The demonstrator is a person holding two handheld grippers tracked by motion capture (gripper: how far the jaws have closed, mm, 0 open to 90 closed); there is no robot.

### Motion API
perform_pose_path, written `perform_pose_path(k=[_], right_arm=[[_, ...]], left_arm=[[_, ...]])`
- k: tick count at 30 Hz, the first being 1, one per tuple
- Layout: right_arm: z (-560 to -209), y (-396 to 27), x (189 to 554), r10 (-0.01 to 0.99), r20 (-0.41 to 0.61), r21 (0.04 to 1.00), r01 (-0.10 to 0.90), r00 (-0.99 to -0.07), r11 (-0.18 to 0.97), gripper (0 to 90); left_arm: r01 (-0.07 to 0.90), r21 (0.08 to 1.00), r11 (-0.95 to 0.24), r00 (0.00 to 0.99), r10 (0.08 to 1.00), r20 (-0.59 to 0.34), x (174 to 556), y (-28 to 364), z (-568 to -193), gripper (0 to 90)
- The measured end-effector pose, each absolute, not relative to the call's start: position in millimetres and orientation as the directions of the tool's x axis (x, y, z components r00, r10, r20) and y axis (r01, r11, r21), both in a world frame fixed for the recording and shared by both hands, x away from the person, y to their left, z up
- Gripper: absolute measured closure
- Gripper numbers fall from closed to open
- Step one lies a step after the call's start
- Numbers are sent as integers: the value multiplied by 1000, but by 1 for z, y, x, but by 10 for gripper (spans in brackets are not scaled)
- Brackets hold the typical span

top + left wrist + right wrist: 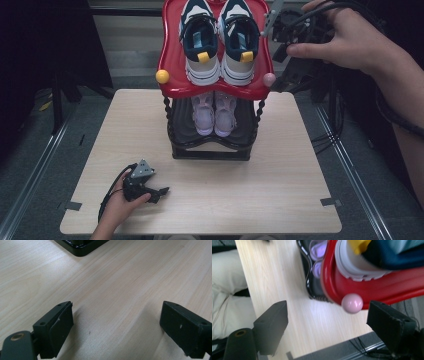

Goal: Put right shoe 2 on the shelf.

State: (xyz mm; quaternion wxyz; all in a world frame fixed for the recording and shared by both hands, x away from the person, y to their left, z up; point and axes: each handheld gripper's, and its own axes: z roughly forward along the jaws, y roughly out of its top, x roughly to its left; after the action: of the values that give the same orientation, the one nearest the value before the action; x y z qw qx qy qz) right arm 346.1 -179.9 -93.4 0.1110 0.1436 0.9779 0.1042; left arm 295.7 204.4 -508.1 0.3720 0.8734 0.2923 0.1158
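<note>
Shoe rack [216, 90], two-tier, on a pale wood worktop [200, 190]: red upper tray carrying a pair of navy-and-white sneakers [219, 40], heels with yellow tabs toward the person; black lower tray holding a pair of lilac shoes [215, 112]. Right gripper [285, 82], jaws apart and empty, hangs off the rack's right front corner, level with the upper tray; the nearer sneaker lies to its left, long axis running away from the person. Left gripper [162, 191], jaws apart, rests on the worktop well short of the rack. Right gripper view adds a pink ball knob [352, 303] at the tray corner, between the jaws but farther off, untouched. Left gripper view adds bare wood and the rack's black base corner [80, 246].
</note>
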Motion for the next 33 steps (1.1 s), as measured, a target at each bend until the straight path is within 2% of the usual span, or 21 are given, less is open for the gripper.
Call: perform_pose_path(k=[4, 22, 33], right_arm=[[-97, -182, 344, 304, -157, 198, 272, -940, 942, 172], [-121, -211, 323, 331, -137, 200, 301, -934, 932, 171], [-146, -220, 318, 325, -117, 153, 306, -939, 940, 174]], left_arm=[[424, 717, -553, 803, 596, -15, 296, 204, -508, 111], [423, 720, -550, 802, 598, -14, 296, 204, -508, 111], [424, 718, -551, 802, 597, -15, 296, 204, -508, 111]])
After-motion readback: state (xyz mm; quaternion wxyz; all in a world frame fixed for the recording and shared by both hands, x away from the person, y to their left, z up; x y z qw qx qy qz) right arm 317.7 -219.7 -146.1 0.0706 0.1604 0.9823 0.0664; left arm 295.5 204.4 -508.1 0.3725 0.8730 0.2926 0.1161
